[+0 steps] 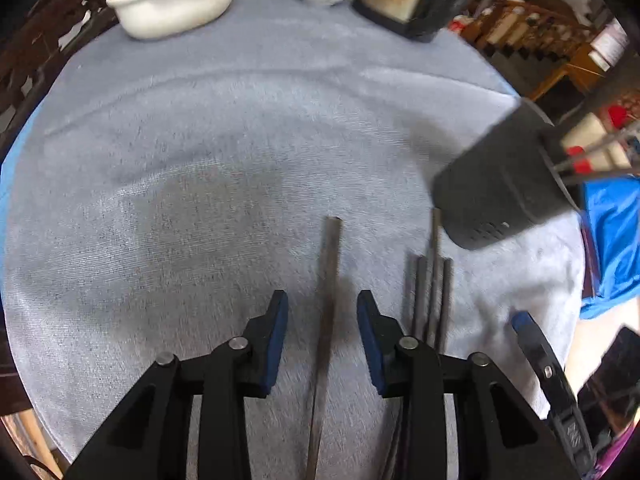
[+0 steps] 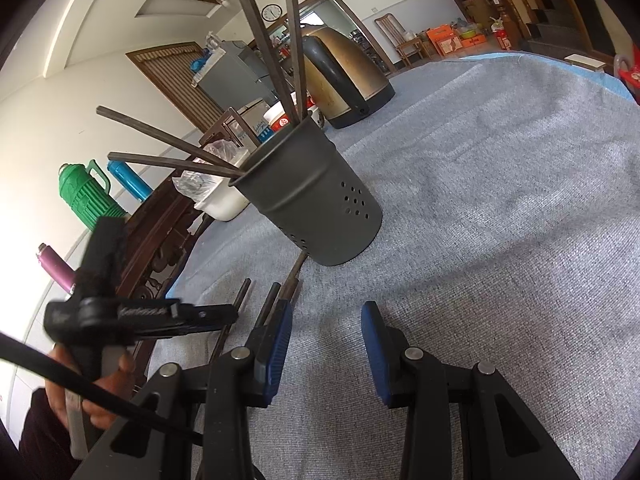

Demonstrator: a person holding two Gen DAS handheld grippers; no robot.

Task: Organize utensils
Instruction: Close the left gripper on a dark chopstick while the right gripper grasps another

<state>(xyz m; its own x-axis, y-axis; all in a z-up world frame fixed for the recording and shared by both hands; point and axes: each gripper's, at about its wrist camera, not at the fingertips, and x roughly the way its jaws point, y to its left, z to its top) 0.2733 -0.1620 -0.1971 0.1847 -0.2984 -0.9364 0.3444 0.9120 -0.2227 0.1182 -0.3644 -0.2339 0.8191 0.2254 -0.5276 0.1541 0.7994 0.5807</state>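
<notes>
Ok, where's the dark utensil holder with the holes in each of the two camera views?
Left wrist view: the utensil holder sits at the right edge, tilted by the lens, chopsticks poking out to the right.
Right wrist view: the utensil holder stands just left of centre on the grey cloth, chopsticks fanning up and left.
Shared landmark: the loose chopsticks lying on the cloth at its base; the white tub also appears in both.

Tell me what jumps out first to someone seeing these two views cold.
The dark perforated holder standing on the grey tablecloth, chopsticks fanning out of its top. In the left wrist view, a single chopstick lies on the cloth between the open pads of the left gripper, with a bundle of loose chopsticks just to its right. The right gripper is open over bare cloth, and a brass-coloured kettle stands behind the holder.
</notes>
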